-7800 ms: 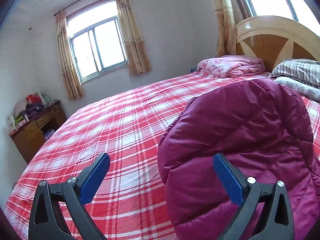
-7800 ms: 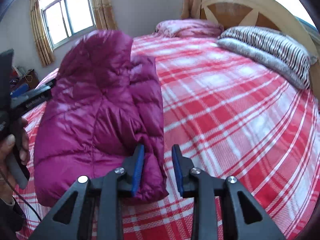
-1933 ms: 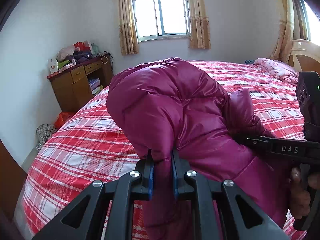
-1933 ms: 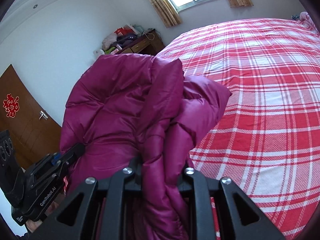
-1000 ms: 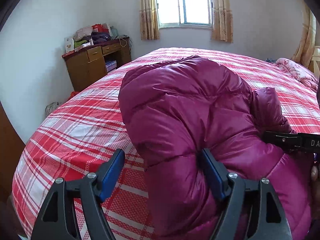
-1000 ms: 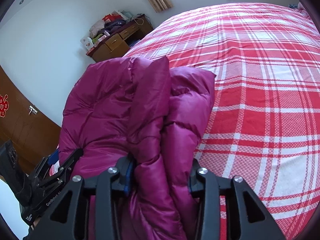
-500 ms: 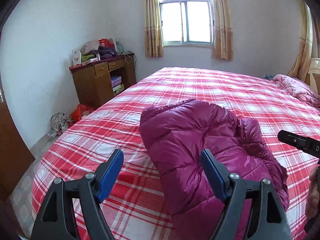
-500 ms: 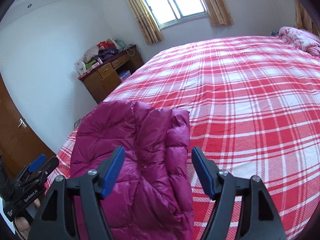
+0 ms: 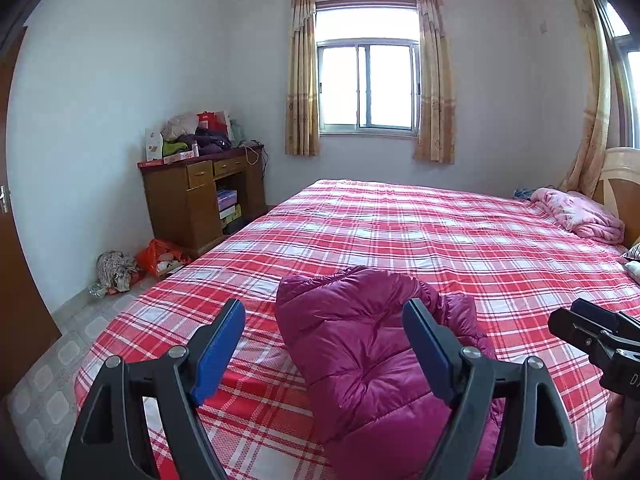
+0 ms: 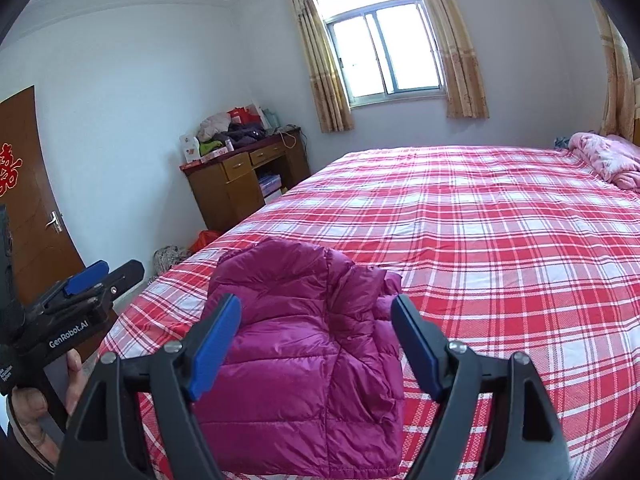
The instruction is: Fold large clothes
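Note:
A magenta puffer jacket (image 9: 360, 344) lies folded in a compact bundle near the foot corner of the bed; it also shows in the right wrist view (image 10: 296, 352). My left gripper (image 9: 324, 344) is open and empty, raised above and behind the jacket. My right gripper (image 10: 316, 340) is open and empty, also held back above the jacket. The right gripper shows at the right edge of the left wrist view (image 9: 592, 336). The left gripper shows at the left of the right wrist view (image 10: 76, 300).
The bed (image 9: 460, 232) has a red and white plaid sheet. A pink blanket (image 9: 580, 216) lies by the headboard. A cluttered wooden desk (image 9: 200, 196) stands by the far wall, with bags (image 9: 136, 264) on the floor. A brown door (image 10: 28, 200) is at left.
Both grippers let go of the jacket about a second ago and have pulled back and up. The jacket has settled on the bed in a folded bundle.

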The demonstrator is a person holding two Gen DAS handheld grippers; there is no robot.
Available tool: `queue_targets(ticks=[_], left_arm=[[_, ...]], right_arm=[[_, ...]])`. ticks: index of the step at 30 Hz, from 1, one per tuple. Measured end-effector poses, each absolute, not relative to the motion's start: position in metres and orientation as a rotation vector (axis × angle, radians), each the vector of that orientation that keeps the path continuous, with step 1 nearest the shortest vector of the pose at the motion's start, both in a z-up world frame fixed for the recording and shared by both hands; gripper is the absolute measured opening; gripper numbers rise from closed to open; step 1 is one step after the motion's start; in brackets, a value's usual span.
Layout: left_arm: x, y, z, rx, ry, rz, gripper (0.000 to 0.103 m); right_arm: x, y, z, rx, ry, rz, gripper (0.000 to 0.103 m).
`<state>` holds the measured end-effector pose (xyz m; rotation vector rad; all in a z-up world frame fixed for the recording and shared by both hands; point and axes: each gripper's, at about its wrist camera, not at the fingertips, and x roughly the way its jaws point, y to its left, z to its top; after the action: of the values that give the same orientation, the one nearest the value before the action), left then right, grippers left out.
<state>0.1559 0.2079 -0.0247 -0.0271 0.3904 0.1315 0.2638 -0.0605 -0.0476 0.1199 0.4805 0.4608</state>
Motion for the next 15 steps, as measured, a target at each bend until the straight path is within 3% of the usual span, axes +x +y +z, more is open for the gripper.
queue_targets(ticks=[15], left_arm=[[0.1518, 0.2034, -0.0221, -0.029, 0.389, 0.131, 0.082]], right_arm=[[0.2606, -0.0659, -0.0485, 0.135, 0.481, 0.46, 0.082]])
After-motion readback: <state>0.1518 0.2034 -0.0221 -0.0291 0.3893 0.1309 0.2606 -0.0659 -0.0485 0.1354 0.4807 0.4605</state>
